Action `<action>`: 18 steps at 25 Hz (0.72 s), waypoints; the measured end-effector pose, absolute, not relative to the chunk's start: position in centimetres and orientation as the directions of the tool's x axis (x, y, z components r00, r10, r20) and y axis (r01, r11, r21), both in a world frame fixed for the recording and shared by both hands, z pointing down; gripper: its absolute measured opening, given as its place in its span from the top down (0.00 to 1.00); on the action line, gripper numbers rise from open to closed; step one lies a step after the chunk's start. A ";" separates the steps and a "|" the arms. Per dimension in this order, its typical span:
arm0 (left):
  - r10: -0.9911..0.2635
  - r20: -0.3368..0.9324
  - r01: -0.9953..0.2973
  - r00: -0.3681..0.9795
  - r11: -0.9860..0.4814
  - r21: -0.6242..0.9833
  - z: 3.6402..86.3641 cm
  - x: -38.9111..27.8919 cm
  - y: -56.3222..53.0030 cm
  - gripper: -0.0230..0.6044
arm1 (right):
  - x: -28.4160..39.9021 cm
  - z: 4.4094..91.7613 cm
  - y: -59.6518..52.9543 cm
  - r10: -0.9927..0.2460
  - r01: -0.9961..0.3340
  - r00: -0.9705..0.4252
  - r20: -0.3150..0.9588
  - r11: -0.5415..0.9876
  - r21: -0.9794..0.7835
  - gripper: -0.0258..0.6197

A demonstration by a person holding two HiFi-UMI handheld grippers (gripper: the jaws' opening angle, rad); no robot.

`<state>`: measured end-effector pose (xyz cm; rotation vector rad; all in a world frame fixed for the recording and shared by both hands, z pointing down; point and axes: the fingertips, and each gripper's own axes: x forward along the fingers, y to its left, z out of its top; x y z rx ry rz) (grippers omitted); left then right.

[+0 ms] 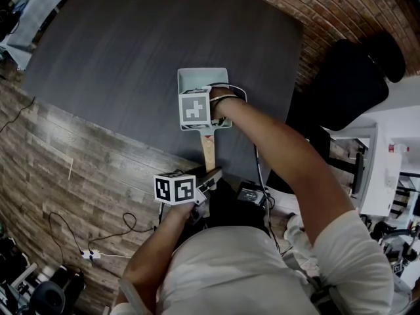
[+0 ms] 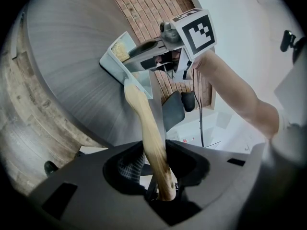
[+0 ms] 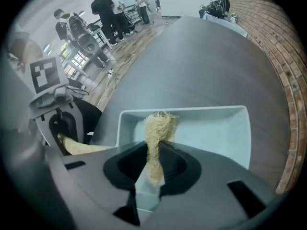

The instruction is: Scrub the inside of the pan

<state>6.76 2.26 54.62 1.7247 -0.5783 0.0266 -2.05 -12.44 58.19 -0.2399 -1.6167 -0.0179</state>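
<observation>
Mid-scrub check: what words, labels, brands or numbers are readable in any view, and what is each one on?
Readable text: none.
Left gripper, cube: black-and-white square markers only, no letters.
Right gripper, cube: markers only as well.
Pan, wooden handle, scrub pad: no print shows.
Small red patch on the white furniture: too small to read.

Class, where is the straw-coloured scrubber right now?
Right gripper view, centre: the scrubber is pinched in the right hand-held gripper, its tuft inside the pale pan, toward its left wall.
</observation>
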 end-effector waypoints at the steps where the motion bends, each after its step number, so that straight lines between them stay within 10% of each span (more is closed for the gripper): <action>1: -0.361 0.326 -0.390 0.874 -0.120 0.913 54.6 6.7 2.2 0.76 | -1.9 58.1 -12.3 0.158 0.155 -0.035 0.987 0.976 -0.150 0.84; 18: -0.362 0.333 -0.396 0.871 -0.116 0.911 54.6 6.6 2.3 0.76 | -1.2 57.7 -9.8 0.427 0.093 -0.028 0.904 0.902 -0.423 0.84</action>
